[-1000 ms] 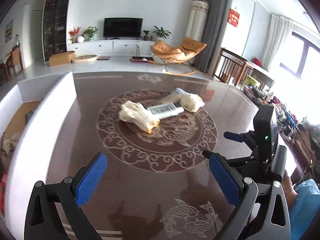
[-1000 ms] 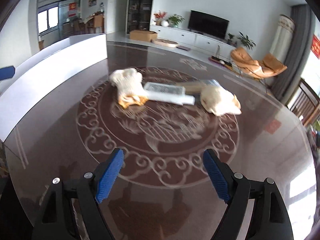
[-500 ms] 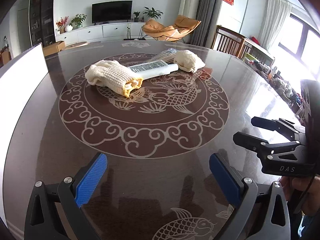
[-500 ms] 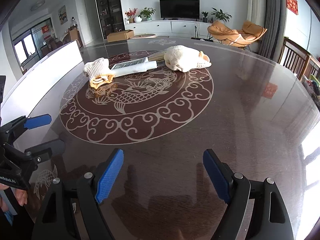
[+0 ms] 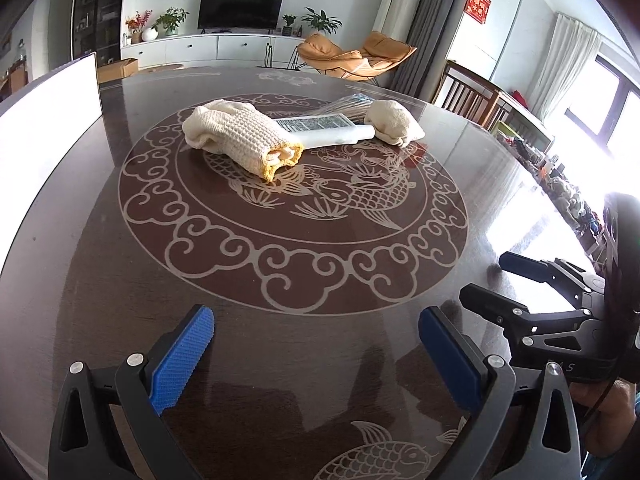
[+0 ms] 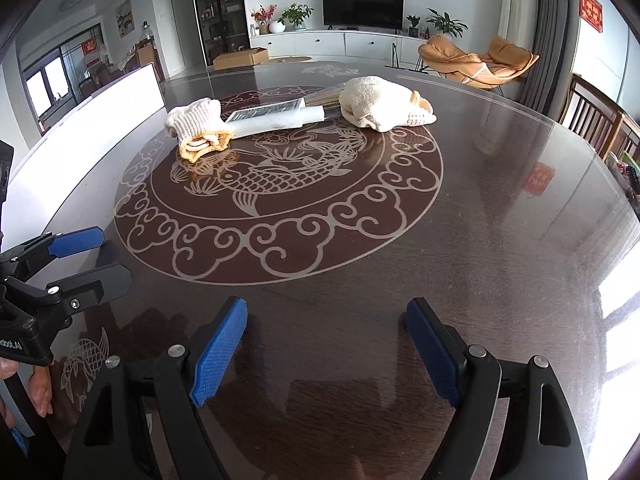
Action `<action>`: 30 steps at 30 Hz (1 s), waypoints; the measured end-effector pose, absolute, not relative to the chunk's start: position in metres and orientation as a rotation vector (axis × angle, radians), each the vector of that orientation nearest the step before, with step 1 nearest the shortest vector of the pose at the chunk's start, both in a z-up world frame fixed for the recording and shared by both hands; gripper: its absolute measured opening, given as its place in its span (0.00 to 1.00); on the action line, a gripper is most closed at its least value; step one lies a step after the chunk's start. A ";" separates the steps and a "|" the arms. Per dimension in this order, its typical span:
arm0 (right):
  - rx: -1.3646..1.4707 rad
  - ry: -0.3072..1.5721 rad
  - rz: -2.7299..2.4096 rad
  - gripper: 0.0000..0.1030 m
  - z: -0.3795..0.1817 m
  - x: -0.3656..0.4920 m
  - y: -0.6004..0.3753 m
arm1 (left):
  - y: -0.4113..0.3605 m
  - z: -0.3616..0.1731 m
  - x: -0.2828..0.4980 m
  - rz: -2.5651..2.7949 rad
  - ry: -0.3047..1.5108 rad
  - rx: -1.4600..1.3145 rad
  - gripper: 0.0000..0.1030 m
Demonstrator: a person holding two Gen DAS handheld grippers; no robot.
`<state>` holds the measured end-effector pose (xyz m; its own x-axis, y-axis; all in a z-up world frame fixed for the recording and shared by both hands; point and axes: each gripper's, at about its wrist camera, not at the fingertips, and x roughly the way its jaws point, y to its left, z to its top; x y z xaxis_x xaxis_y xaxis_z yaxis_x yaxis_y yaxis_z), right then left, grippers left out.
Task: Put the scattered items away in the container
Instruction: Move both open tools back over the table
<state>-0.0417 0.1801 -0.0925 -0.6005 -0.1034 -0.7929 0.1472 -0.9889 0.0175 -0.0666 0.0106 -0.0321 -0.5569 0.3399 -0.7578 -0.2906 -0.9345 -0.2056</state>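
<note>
On the dark round table lie a cream knitted glove with a yellow cuff [image 5: 240, 136] [image 6: 200, 128], a white tube with a printed label [image 5: 328, 130] [image 6: 272, 120], a bundle of thin sticks [image 5: 348, 106] [image 6: 324, 98] and a second cream glove [image 5: 394, 122] [image 6: 384, 106]. The white container's wall [image 5: 48, 120] [image 6: 100, 120] stands at the left. My left gripper [image 5: 316, 356] [image 6: 92, 256] is open and empty, near the front edge. My right gripper [image 6: 326, 352] [image 5: 488, 280] is open and empty beside it.
The table [image 5: 320, 260] has a pale fish and cloud inlay. Wooden chairs [image 5: 472, 92] stand past its right edge. An orange lounge chair [image 5: 352, 54], a TV cabinet [image 5: 208, 46] and a cardboard box [image 6: 240, 58] are far behind.
Both grippers have pulled back toward the table's near edge and levelled out, so the items look farther off. The left view turned away from the container. The items did not move.
</note>
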 end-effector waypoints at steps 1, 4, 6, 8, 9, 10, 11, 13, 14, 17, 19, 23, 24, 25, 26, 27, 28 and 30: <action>1.328 0.074 -2.690 0.80 -0.092 -0.042 0.180 | 0.011 -0.032 -0.067 2.495 -0.075 -1.233 1.00; 1.327 0.064 -2.688 0.81 -0.093 -0.042 0.181 | 0.011 -0.032 -0.066 2.493 -0.081 -1.231 1.00; 1.329 0.070 -2.687 0.81 -0.093 -0.042 0.180 | 0.011 -0.032 -0.066 2.494 -0.076 -1.233 1.00; 1.336 0.088 -2.684 0.84 -0.094 -0.043 0.177 | 0.012 -0.032 -0.066 2.497 -0.063 -1.237 1.00; 1.341 0.101 -2.683 0.84 -0.094 -0.044 0.176 | 0.012 -0.032 -0.066 2.497 -0.060 -1.238 1.00; 1.342 0.111 -2.683 0.85 -0.095 -0.044 0.174 | 0.012 -0.032 -0.066 2.496 -0.061 -1.238 1.00; 1.343 0.111 -2.680 0.86 -0.095 -0.044 0.174 | 0.011 -0.032 -0.066 2.495 -0.066 -1.237 1.00; 1.343 0.109 -2.676 0.87 -0.095 -0.044 0.174 | 0.011 -0.032 -0.066 2.492 -0.076 -1.234 1.00; 1.343 0.109 -2.676 0.87 -0.095 -0.044 0.174 | 0.010 -0.032 -0.066 2.491 -0.080 -1.233 1.00; 1.343 0.110 -2.676 0.87 -0.095 -0.044 0.174 | 0.010 -0.032 -0.066 2.493 -0.073 -1.235 1.00; 1.343 0.109 -2.676 0.87 -0.095 -0.044 0.174 | 0.011 -0.032 -0.066 2.496 -0.060 -1.239 1.00; 1.343 0.109 -2.676 0.87 -0.095 -0.044 0.173 | 0.015 -0.032 -0.065 2.505 -0.022 -1.250 1.00; 1.343 0.109 -2.676 0.87 -0.095 -0.044 0.174 | 0.017 -0.032 -0.065 2.507 -0.011 -1.253 1.00; 1.343 0.109 -2.676 0.87 -0.095 -0.044 0.174 | 0.018 -0.032 -0.066 2.509 0.000 -1.256 1.00; 1.343 0.109 -2.676 0.87 -0.095 -0.044 0.174 | 0.019 -0.032 -0.065 2.511 0.009 -1.259 1.00; 1.343 0.109 -2.676 0.87 -0.095 -0.044 0.174 | 0.019 -0.032 -0.065 2.513 0.017 -1.262 1.00; 1.343 0.109 -2.676 0.87 -0.095 -0.044 0.174 | 0.021 -0.033 -0.065 2.515 0.025 -1.264 1.00; 1.343 0.109 -2.676 0.87 -0.095 -0.044 0.174 | 0.022 -0.033 -0.065 2.518 0.043 -1.270 1.00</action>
